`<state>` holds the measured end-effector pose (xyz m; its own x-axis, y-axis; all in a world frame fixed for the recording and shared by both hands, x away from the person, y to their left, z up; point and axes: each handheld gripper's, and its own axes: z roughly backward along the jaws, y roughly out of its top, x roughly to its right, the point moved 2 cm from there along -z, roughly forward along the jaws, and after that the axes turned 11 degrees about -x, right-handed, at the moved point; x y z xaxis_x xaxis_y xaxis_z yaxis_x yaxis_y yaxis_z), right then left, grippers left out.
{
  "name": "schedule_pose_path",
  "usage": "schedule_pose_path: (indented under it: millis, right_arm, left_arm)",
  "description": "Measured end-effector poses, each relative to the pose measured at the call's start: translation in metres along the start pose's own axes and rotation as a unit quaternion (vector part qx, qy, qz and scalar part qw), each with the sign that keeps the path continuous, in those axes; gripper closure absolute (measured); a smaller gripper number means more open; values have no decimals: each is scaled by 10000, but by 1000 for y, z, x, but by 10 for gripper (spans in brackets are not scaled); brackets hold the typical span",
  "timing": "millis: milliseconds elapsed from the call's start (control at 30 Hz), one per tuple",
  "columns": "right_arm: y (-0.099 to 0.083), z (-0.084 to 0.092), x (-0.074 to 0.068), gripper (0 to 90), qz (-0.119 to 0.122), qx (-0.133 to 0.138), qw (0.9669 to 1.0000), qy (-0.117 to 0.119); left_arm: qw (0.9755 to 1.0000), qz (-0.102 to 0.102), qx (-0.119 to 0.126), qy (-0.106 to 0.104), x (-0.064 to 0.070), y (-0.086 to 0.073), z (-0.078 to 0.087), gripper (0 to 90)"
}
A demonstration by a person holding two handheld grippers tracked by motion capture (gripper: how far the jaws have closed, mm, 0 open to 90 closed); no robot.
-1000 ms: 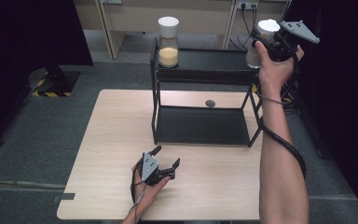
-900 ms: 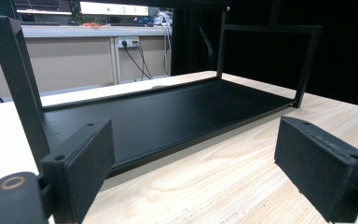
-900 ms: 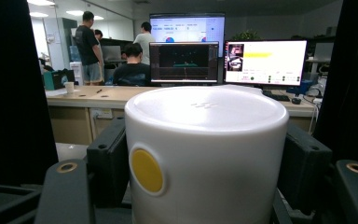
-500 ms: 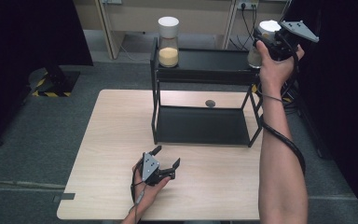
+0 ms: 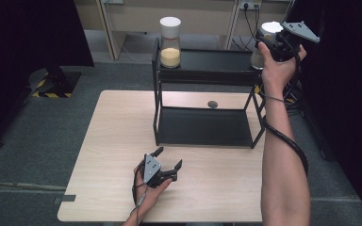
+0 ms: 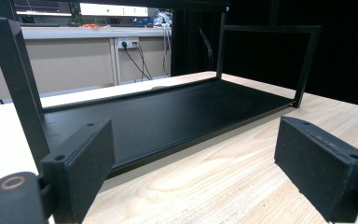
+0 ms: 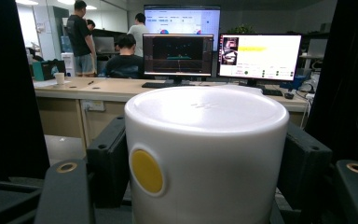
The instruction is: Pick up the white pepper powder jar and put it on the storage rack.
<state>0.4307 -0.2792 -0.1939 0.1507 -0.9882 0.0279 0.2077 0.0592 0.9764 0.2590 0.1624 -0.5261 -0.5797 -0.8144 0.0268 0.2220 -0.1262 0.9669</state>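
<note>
A jar with a white lid (image 7: 205,140) bearing a yellow dot sits between my right gripper's black pads (image 7: 107,158), which press on the lid from both sides. In the high view my right gripper (image 5: 269,34) holds that jar (image 5: 257,55) at the right end of the black rack's top shelf (image 5: 217,63). A second jar (image 5: 170,42), white-lidded with yellow contents, stands at the shelf's left end. My left gripper (image 5: 169,158) rests low over the wooden table (image 5: 113,141) in front of the rack, open with nothing between its pads (image 6: 81,158).
The rack's lower shelf (image 6: 168,116) lies bare just ahead of the left gripper. A small dark round object (image 5: 212,104) lies on the table behind the rack. Desks with monitors (image 7: 182,56) and several people stand beyond the table.
</note>
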Motion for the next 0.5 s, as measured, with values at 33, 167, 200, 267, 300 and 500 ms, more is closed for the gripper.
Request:
schedule_pose_path:
  millis: [33,167,200,267,300,500]
  right_arm:
    - [0,0,1,309,15,-12,10000,19]
    - [-2,-2,1,309,22,7,10000,50]
    - [-2,-2,1,308,35,10,10000,48]
    - [-3,-3,1,307,43,27,10000,56]
    - [-4,-3,1,305,41,37,10000,66]
    - [-4,-3,3,206,-178,35,9997,170]
  left_arm:
    - [10000,-3,1,0,0,0,0,116]
    - [10000,-1,-6,-4,0,0,0,116]
    - [10000,-1,-12,-2,0,0,0,116]
    - [10000,-8,-11,6,0,0,0,116]
    - [10000,-2,1,6,1,0,0,116]
    - [10000,-3,-7,12,0,0,0,116]
